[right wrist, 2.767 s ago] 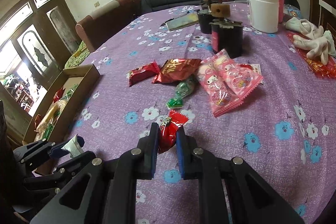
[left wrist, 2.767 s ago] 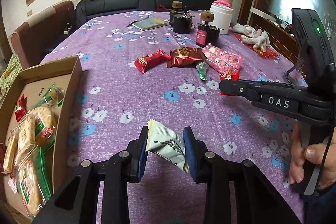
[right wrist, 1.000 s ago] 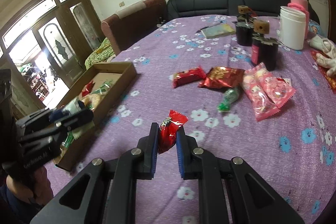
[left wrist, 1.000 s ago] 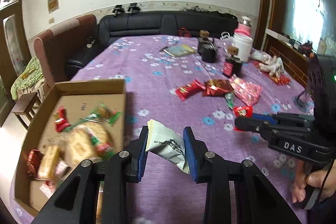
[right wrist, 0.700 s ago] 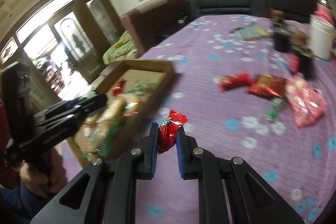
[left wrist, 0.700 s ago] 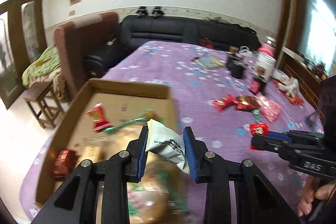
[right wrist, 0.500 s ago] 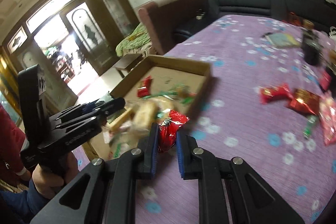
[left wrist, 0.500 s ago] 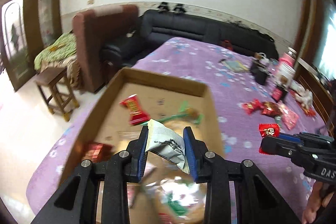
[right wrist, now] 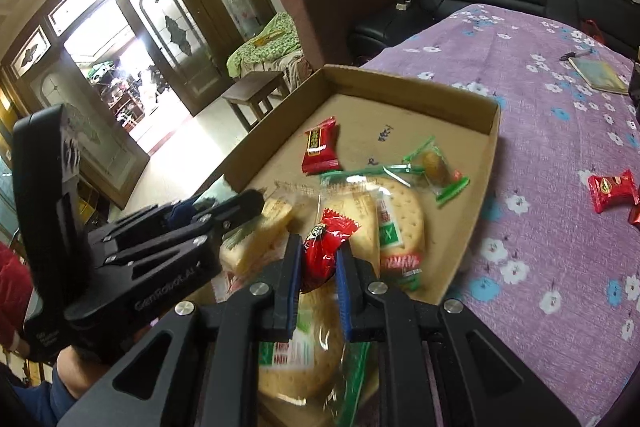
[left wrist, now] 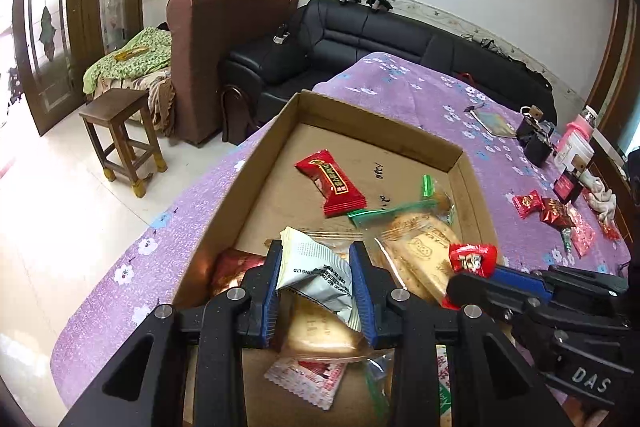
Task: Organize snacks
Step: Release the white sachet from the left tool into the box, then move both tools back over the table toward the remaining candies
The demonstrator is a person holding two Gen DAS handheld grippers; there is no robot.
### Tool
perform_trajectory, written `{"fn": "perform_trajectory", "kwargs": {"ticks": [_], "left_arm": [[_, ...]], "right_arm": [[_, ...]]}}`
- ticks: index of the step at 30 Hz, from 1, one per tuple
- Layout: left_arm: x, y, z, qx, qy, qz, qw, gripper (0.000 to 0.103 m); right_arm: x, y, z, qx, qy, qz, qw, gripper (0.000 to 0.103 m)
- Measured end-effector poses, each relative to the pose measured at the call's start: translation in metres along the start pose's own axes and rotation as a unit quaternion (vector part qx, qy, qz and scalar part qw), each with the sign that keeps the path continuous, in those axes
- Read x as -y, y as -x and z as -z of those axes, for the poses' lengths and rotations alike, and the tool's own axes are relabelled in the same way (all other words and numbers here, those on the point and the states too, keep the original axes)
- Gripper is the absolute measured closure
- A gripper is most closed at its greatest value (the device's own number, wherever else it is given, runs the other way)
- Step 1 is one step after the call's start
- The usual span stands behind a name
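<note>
Grippers both hang over the cardboard box (left wrist: 256,155) now — a second ago they were above the purple tablecloth (left wrist: 420,95) beside it. The left gripper (left wrist: 316,283) stays clamped on the white snack packet (left wrist: 316,271), the right gripper (right wrist: 318,267) on the red candy (right wrist: 322,247). Below them lie cracker packs (right wrist: 396,227) and a red wrapped bar (left wrist: 332,183) — more snacks remain on the cloth.

Left wrist view: close above the cardboard box (left wrist: 460,151), tilted down, facing the sofa (left wrist: 360,39) at 12 o'clock.
Right wrist view: close, tilted down, doors (right wrist: 168,27) at 10 o'clock.
Shared: box, purple table (right wrist: 540,131), sofa.
</note>
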State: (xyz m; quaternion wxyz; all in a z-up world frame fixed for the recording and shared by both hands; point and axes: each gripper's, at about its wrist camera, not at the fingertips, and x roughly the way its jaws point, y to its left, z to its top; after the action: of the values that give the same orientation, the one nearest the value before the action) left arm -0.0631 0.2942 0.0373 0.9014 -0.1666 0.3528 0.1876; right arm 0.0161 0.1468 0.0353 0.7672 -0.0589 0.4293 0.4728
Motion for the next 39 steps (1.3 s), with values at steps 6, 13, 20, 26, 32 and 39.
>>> {"fn": "perform_trajectory", "kwargs": {"ticks": [6,13,20,26,32,39], "left_arm": [[-0.002,0.002,-0.003,0.002,0.003,0.005,1.0000,0.066],[-0.006,0.009,-0.005,0.003,0.017,0.012,0.9998,0.062],[0.012,0.018,-0.005,0.007,0.005,0.023,0.9997,0.062],[0.043,0.027,-0.003,0.009,-0.027,0.037,0.9989,0.062],[0.096,0.032,0.007,0.005,-0.076,0.058,0.9954,0.062],[0.175,0.026,0.035,-0.018,-0.157,0.087,0.9835,0.047]], "right_arm": [[0.001,-0.001,-0.005,0.007,-0.010,-0.001,1.000,0.082],[0.003,0.019,-0.003,0.033,-0.017,-0.011,0.999,0.071],[0.023,0.050,0.011,0.047,-0.029,-0.005,0.998,0.069],[0.063,0.075,0.032,0.052,-0.056,0.015,0.997,0.069],[0.127,0.104,0.057,0.067,-0.121,0.048,0.989,0.069],[0.188,0.132,0.075,0.113,-0.193,0.091,0.970,0.070]]}}
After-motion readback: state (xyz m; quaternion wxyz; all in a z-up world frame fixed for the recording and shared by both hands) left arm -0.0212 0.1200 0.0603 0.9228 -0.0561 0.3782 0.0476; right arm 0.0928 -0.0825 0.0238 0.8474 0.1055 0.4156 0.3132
